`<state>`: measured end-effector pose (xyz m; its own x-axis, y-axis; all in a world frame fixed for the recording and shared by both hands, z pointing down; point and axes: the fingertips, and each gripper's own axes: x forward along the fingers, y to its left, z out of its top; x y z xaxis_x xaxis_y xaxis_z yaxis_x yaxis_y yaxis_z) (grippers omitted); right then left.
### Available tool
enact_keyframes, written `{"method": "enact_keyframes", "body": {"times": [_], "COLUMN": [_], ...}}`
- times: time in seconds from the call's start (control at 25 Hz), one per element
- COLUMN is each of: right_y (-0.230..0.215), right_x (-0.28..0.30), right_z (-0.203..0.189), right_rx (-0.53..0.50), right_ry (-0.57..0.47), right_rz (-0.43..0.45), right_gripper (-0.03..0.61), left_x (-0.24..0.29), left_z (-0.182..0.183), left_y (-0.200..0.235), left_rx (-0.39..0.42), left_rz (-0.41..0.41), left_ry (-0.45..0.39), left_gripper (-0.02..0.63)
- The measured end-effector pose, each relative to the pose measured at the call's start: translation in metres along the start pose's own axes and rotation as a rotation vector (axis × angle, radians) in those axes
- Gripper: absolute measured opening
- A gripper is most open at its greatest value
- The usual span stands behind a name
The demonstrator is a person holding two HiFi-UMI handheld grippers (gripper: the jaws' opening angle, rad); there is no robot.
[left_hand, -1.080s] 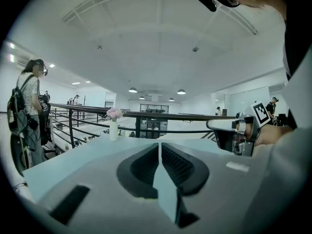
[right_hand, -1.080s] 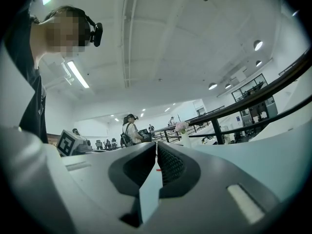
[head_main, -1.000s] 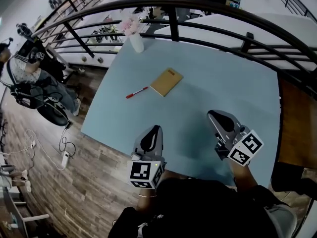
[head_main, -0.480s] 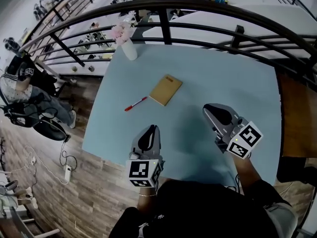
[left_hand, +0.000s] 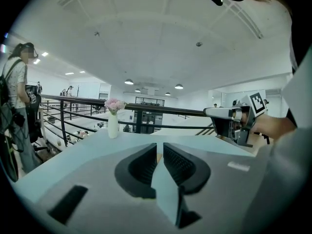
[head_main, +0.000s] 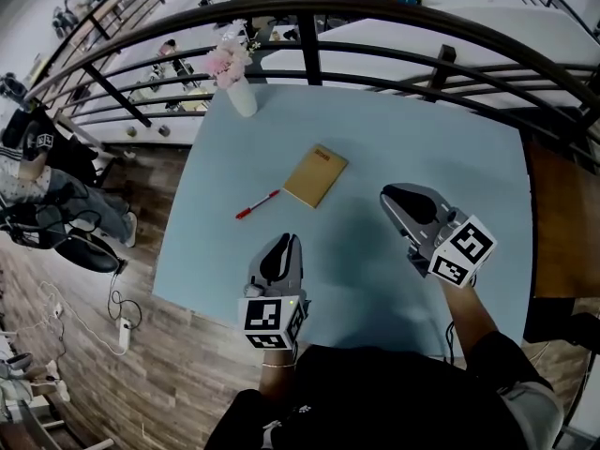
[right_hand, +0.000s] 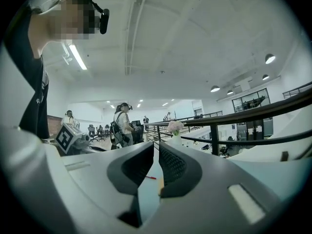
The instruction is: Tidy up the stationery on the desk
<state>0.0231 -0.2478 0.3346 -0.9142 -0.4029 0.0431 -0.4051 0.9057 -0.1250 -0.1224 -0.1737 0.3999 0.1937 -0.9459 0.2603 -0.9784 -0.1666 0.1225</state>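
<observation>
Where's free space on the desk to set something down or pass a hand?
Widest bare patch: the right half of the desk, from the notebook to the right edge. Also bare: the far strip right of the vase, and the left side between vase and pen. Tightest: the narrow gap between pen and notebook, left of centre.

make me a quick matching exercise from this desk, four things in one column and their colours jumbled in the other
Column one
1. pen
2. notebook
3. vase
4. table

Column two
A. light blue
B. red
C. white
D. tan

Right pairs: 1-B, 2-D, 3-C, 4-A
</observation>
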Motion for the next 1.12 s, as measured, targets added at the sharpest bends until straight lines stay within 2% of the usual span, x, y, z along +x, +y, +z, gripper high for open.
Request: {"method": "enact_keyframes", "body": {"times": [0.6,1.12], "right_y": [-0.030,-0.068], "right_x": [0.048,0.090], "right_z": [-0.020,-0.065], "right_rx": [0.006,0.017], "right_ry": [0.086,0.193], "right_rz": [0.003,-0.022], "right_gripper": [0.038,0.055], "left_x": [0.033,0.077], "left_z": [-0.010,-0.038], "left_y": [0.032,0.058], "left_rx": [-0.034,-0.072], "left_rz": [-0.005,-0.023], "left_ry": [0.060,0.143], "left_gripper": [0.058,0.086]}}
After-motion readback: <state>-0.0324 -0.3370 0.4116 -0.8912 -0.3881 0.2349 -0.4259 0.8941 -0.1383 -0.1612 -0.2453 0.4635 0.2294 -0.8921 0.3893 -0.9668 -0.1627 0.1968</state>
